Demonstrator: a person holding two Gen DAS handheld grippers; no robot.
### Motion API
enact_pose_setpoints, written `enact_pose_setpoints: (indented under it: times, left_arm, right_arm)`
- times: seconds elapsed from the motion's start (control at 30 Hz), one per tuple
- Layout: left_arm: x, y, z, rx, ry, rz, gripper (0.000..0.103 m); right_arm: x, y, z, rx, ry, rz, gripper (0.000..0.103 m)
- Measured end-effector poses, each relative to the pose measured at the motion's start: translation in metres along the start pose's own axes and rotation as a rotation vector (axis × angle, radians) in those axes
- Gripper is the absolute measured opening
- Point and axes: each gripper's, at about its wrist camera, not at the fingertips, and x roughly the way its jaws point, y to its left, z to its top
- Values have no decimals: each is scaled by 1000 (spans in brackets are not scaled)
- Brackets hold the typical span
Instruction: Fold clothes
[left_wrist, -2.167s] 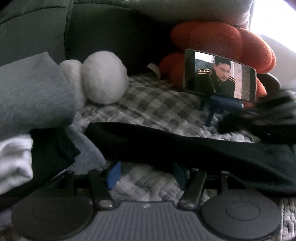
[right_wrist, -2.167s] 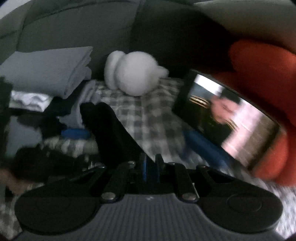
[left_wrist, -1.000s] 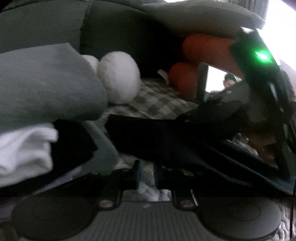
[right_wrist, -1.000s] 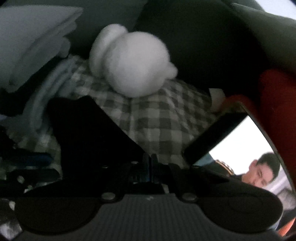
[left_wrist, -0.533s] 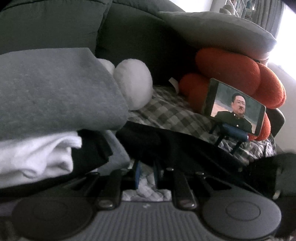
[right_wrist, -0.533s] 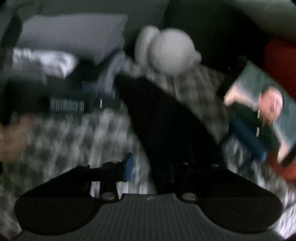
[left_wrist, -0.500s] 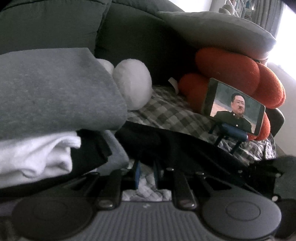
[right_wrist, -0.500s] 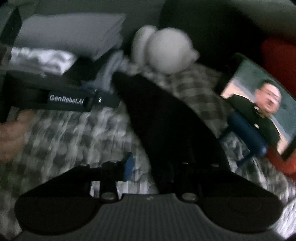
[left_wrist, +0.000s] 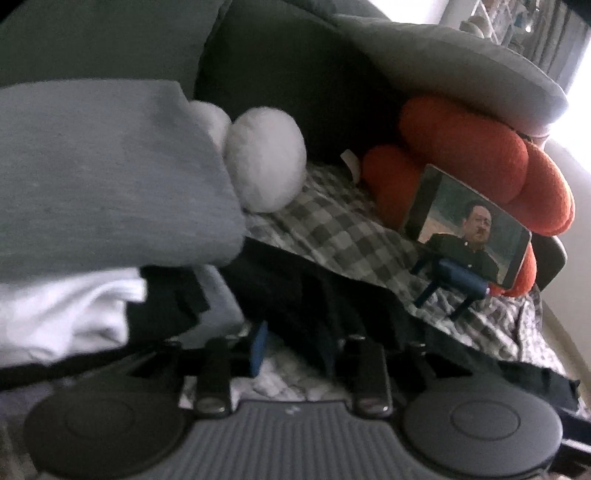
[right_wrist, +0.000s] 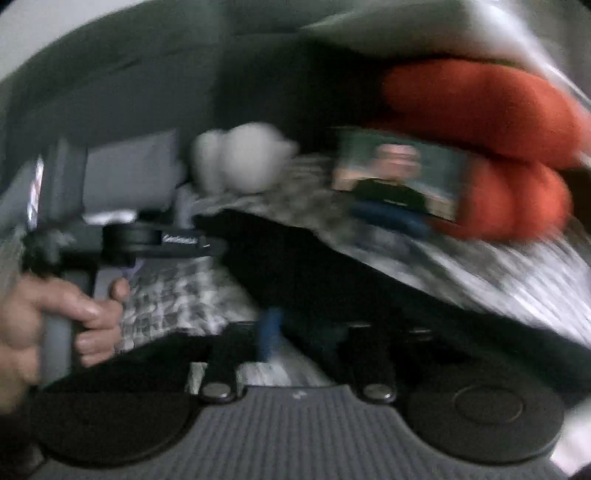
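left wrist view: a black garment (left_wrist: 332, 295) is seen laid flat across the checked quilt (left_wrist: 340, 236), running from under the pile of folded clothes (left_wrist: 92, 192) at left to the lower right edge. its near edge lies over the right finger of the left gripper (left_wrist: 295, 350); whether that finger touches the cloth cannot be told. the blue pad of the left finger (left_wrist: 258, 347) stands clear of the cloth, over quilt. the jaws are recorded as opening, at a narrow-to-middling gap, and no grip on the cloth is seen.

right wrist view, heavily blurred: the same black garment (right_wrist: 351, 277) is seen crossing the quilt (right_wrist: 173, 302) from upper left to lower right. the right gripper (right_wrist: 314, 339) is over its near edge; its jaws are opening, about half wide, with one blue pad (right_wrist: 269, 332) against quilt and the other lost in the dark cloth. no pinch can be made out.

a person's hand (right_wrist: 55, 317) is noted at left, wrapped around the handle of the left gripper (right_wrist: 207, 245).

behind the garment: a white plush (left_wrist: 266, 166), an orange plush (left_wrist: 472, 162), and a phone (left_wrist: 469, 229) propped on a small blue stand (left_wrist: 454, 284), its screen lit. a dark grey sofa back (left_wrist: 295, 74) closes the scene.
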Motion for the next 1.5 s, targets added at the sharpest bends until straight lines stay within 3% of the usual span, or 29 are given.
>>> enact_pose_setpoints:
  times: [0.13, 0.3, 0.33, 0.37, 0.47, 0.67, 0.93, 1.03, 1.17, 1.3, 1.4, 1.47, 1.5]
  left_arm:
    - [11, -1, 0, -94, 88, -1, 35]
    - [28, -14, 4, -69, 61, 77, 36]
    - [32, -16, 5, -57, 55, 92, 31]
    - [34, -19, 6, -37, 49, 118, 13]
    - [34, -21, 9, -6, 33, 152, 7]
    - [12, -26, 17, 32, -92, 176, 7]
    - [15, -15, -4, -5, -4, 212, 9]
    - [12, -18, 0, 8, -18, 226, 15]
    - [22, -16, 1, 0, 19, 225, 36]
    - [29, -18, 2, 2, 9, 236, 41]
    - [31, -21, 3, -4, 3, 244, 33]
    - [30, -22, 6, 1, -5, 243, 14]
    - [28, -24, 7, 5, -16, 241, 13]
  right_arm:
    - [-60, -51, -27, 331, 16, -131, 53]
    - [-83, -88, -64, 515, -24, -151, 53]
    - [-83, -89, -67, 505, -18, -155, 53]
    - [-82, -89, -70, 491, -11, -158, 53]
    - [-80, -90, -78, 449, 8, -170, 53]
    - [-80, -94, -86, 434, 19, -156, 53]
    - [-81, -96, -85, 439, 10, -132, 53]
    - [-84, -97, -85, 437, 5, -136, 53]
    - [-86, -101, -86, 453, 4, -140, 53]
    - [-85, -102, -86, 463, 16, -148, 53]
    - [-82, -103, -87, 460, 41, -159, 53]
    - [-80, -103, -89, 459, 52, -165, 53]
    - [-80, -104, -89, 460, 51, -166, 53]
